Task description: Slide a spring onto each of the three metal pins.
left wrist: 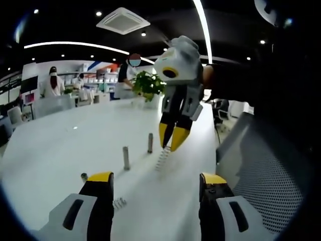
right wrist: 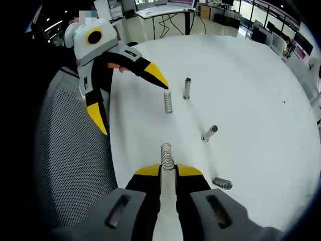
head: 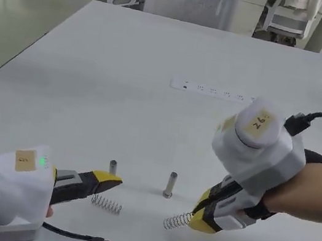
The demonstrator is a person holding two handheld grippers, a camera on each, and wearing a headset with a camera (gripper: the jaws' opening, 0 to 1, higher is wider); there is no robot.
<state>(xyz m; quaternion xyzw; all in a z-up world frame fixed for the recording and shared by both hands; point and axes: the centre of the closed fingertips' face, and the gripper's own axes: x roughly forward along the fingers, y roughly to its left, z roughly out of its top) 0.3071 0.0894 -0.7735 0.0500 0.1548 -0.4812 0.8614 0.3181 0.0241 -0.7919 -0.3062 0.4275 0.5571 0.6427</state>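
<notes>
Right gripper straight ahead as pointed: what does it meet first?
Probably the loose spring on the table, in line with the right gripper and its held spring; the far pin stands just beside that line.

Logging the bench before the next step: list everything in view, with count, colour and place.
White table: one, white, under everything.
Grey metal pins: three, grey, standing in a row mid-table.
Silver coil springs: two, silver; one flat near the row, the held spring gripped at right.
White power strip: one, white, farther along the table.
Pale chairs: several, white or grey, beyond the far edge.
Green plant: one, green, past the table's end.
Left gripper: one, white with yellow tips, open, near left.
Right gripper: one, white with yellow tips, shut on the held spring.
Forearm: one, behind the right gripper.
</notes>
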